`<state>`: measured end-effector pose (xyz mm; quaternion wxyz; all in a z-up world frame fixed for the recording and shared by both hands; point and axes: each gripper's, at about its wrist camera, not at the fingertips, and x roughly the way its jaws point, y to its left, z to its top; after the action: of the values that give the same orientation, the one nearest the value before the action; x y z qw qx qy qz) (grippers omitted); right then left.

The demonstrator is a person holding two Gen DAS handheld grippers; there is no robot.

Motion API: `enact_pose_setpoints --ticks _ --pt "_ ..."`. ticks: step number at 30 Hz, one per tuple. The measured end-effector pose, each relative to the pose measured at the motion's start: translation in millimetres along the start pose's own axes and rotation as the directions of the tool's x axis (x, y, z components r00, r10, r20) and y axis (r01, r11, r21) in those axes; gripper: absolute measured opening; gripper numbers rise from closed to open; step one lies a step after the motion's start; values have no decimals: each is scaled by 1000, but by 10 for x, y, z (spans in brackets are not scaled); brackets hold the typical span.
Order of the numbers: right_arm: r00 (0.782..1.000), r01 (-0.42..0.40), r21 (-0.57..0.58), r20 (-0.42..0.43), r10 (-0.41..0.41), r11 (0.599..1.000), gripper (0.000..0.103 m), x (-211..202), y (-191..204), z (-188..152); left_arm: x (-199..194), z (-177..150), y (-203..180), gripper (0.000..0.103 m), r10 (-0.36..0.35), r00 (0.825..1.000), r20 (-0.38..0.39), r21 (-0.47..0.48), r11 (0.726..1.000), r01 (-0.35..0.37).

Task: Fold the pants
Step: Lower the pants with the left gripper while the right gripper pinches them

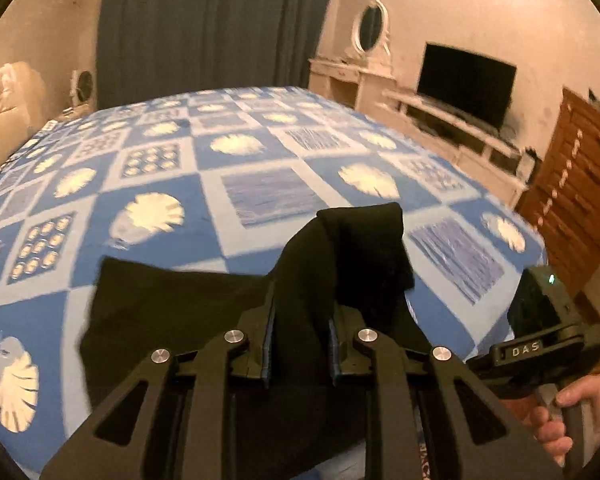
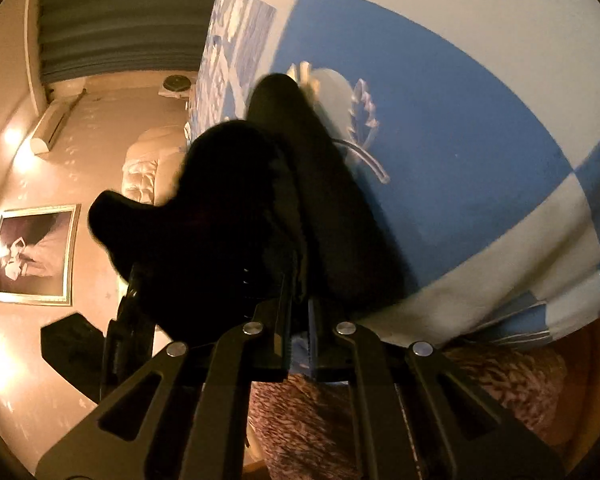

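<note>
Black pants lie on the near part of a bed with a blue shell-patterned cover. My left gripper is shut on a raised bunch of the black cloth, which stands up in a peak above its fingers. In the right wrist view, which is rolled sideways, my right gripper is shut on another fold of the pants, lifted beside the bed cover. The right gripper's body shows at the bed's right edge, held by a person's hand.
A television stands on a white cabinet beyond the bed. A wooden dresser is at the right, a dark curtain behind, a pale sofa at the left. A brown fuzzy fabric lies below the bed edge.
</note>
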<state>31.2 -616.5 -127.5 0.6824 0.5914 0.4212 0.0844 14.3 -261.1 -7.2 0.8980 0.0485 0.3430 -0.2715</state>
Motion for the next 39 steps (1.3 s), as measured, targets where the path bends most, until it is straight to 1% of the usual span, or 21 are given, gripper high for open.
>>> enact_pose_setpoints --ticks 2,4,5,7,8,9,10,11,12,14,16,20,22,25,28,31,33,34,36,38,39 --pt "999 37 -49 2 -37 998 7 -36 90 16 137 -80 -113 23 -4 1000 -20 25 1000 5" --pt "995 94 -117 37 -90 989 15 -114 256 34 255 -179 -225 33 1 1000 -28 67 998 1" --pt "993 108 -140 56 -101 984 27 -148 324 33 276 -216 -267 35 1 1000 -24 85 996 1" --pt "992 97 -159 95 -82 983 48 -259 441 67 268 -292 -333 38 11 1000 4 127 992 -11" --pt "993 58 -149 115 -41 987 49 -329 489 103 256 -313 -347 38 12 1000 12 141 990 -13" --pt "994 -20 -128 100 33 992 51 -349 511 148 236 -329 -329 38 7 1000 23 144 990 -10" --pt "993 -86 -99 72 93 991 59 -333 508 172 218 -330 -304 38 -1 999 32 134 991 -3" --pt "980 -198 -13 -2 198 980 67 -223 462 233 191 -317 -265 38 -13 999 44 114 993 8" --pt "963 -263 58 -41 265 963 68 -130 403 273 168 -303 -235 38 -23 998 57 96 995 17" --pt "924 -353 204 -73 374 913 71 84 278 309 107 -271 -194 38 -31 995 91 77 997 24" --pt "897 -384 291 -108 428 876 73 310 202 342 51 -250 -190 38 -35 992 125 80 996 25" --pt "895 -376 338 -109 433 863 84 568 166 471 44 -263 -203 38 -47 990 130 95 995 35" --pt "899 -371 331 -107 425 867 84 632 217 561 38 -277 -194 38 -60 989 134 93 995 47" --pt "906 -355 333 -109 409 874 84 634 348 557 16 -307 -190 38 -69 988 140 101 993 55" --pt "908 -359 248 -130 398 900 84 476 583 524 -19 -332 -175 38 -82 985 150 108 992 66" --pt "932 -313 244 -108 346 918 84 331 576 593 4 -339 -166 38 -89 984 156 113 991 72" --pt "930 -321 305 -77 359 897 84 315 497 640 -1 -332 -160 38 -90 982 165 108 991 73" --pt "937 -302 320 -73 341 898 84 320 455 651 -12 -330 -148 38 -92 981 171 99 992 76" --pt "953 -246 333 -89 290 910 85 378 392 646 -40 -330 -141 38 -99 977 186 93 992 83" --pt "958 -210 326 -118 260 922 85 452 393 654 -58 -333 -146 38 -99 975 197 101 992 80" --pt "958 -210 318 -123 260 925 85 452 405 662 -67 -334 -146 38 -105 974 201 103 991 85"
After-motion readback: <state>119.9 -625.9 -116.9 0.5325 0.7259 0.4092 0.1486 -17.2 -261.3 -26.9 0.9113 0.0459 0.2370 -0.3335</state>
